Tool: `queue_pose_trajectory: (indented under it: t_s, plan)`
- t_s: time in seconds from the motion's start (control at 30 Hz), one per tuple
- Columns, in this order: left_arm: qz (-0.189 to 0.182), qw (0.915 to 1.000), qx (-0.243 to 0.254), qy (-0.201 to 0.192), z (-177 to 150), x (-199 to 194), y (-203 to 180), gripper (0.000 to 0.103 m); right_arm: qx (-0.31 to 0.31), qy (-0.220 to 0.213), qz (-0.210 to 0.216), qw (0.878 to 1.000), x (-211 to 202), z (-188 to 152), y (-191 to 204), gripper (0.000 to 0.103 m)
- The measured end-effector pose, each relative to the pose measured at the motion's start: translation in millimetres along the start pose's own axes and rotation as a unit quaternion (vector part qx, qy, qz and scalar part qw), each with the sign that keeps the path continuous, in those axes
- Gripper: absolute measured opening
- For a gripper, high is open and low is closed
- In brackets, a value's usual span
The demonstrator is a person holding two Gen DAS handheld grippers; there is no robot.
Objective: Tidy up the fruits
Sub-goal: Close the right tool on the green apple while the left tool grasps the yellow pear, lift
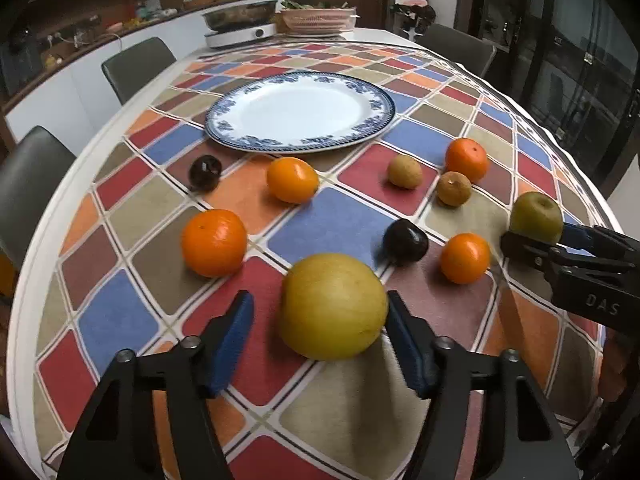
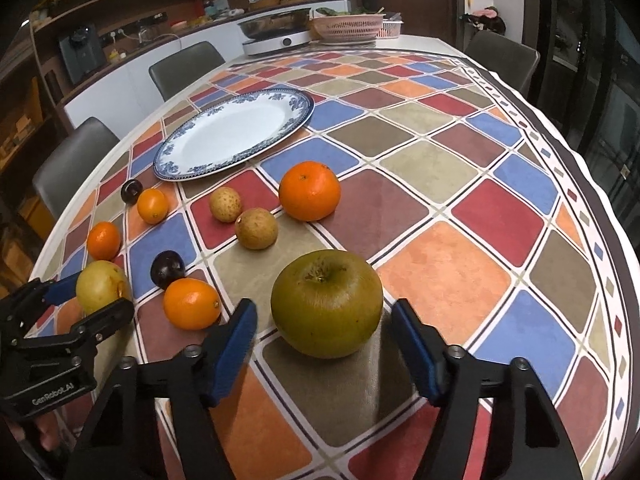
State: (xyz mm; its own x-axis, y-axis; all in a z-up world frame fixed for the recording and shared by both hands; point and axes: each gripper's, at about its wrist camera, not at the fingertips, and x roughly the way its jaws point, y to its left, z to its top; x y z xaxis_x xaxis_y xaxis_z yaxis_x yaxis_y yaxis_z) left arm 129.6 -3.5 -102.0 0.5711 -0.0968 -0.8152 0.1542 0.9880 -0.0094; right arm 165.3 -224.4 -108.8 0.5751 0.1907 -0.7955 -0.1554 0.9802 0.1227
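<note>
Straddling one fruit with each gripper, we judge the step in hand to be a double pick for the plate [image 1: 380, 92], which lies bare at twelve o'clock on the desk [image 1: 332, 220].

Our left gripper [image 1: 320, 332] has the yellow pear [image 1: 334, 306] between its blue pads [image 1: 234, 336]: the right pad touches or nearly touches the skin, the left pad stands clear, so the jaws are apart and not clamped. Our right gripper [image 2: 324, 344] brackets the green-brown pear [image 2: 326, 304] with a gap on both sides, likewise apart.

To do this well, we should centre each fruit between the pads before closing, so the first pad to land does not roll it away, and squeeze at the widest part. The left gripper looks off-centre; a small shift toward three o'clock would help. An orange [image 2: 191, 303] sits near the right gripper's left pad and could be nudged.

Only the right wrist view shows the green-brown pear's stem hollow facing up and the left gripper's body from the side. Only the left wrist view shows the yellow pear's contact at close range.
</note>
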Motion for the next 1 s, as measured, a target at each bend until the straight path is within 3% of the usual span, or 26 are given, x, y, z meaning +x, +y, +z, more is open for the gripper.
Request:
queue_pose_trajectory:
  t_s: [0.1, 0.27, 0.57, 1.0]
  plan:
    - [-0.011, 0.9999, 0.001, 0.001, 0.8, 0.1, -1.6, 0.051, -0.005, -0.001, 0.001, 1.0, 1.6, 0.7, 1.1, 0.06]
    - [-0.007, 0.9999, 0.008, -0.003, -0.1, -1.1, -4.4, 0.05, -0.006, -0.006, -0.002, 1.0, 2.0, 1.3, 0.2, 0.051]
    - [-0.009, 0.9999, 0.008, -0.007, -0.1, -2.0, -3.6, 0.05, -0.01, -0.013, -0.006, 1.0, 0.8, -0.4, 1.7, 0.05]
    - [-0.032, 0.9985, -0.003, -0.046, 6.7, -32.1, 3.0, 0.05, -0.026, -0.029, 0.016, 0.999, -23.3, 2.7, 20.4, 0.05]
